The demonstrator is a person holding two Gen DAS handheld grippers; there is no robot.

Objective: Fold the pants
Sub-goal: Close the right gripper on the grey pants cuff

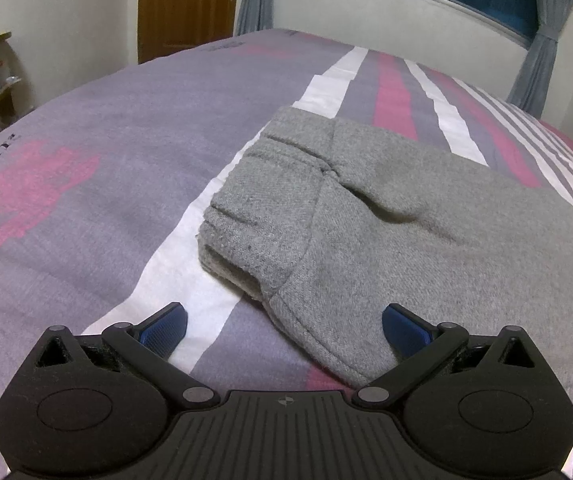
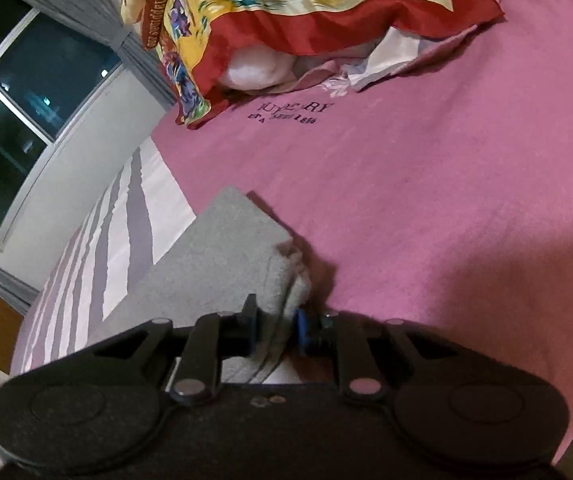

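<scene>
Grey fleece pants lie folded into a thick, compact bundle on a bed covered with a bedspread in purple, pink and white stripes. In the left wrist view, the left gripper hovers low at the near end of the bundle with its blue-padded fingers spread wide and holding nothing. The nearest corner of the pants sits between those fingers, closer to the right pad, and no pad clearly touches the cloth. From this claw the bundle runs away to the far right, its long axis slanting that way, with the ribbed waistband on its left side and a layered opening facing near-left. In the right wrist view, the right gripper is clenched on the stacked edge of the same pants, with several layers of cloth pinched between its two blue pads. Here the bundle stretches away toward the far left, ending in a squared corner on the pink part of the bedspread. A bright red and yellow patterned pillow lies at the far end of the bed, well apart. The right gripper has the cloth in hand, so it looks the better placed to lead any further fold; the left would need to close on the near corner first.
</scene>
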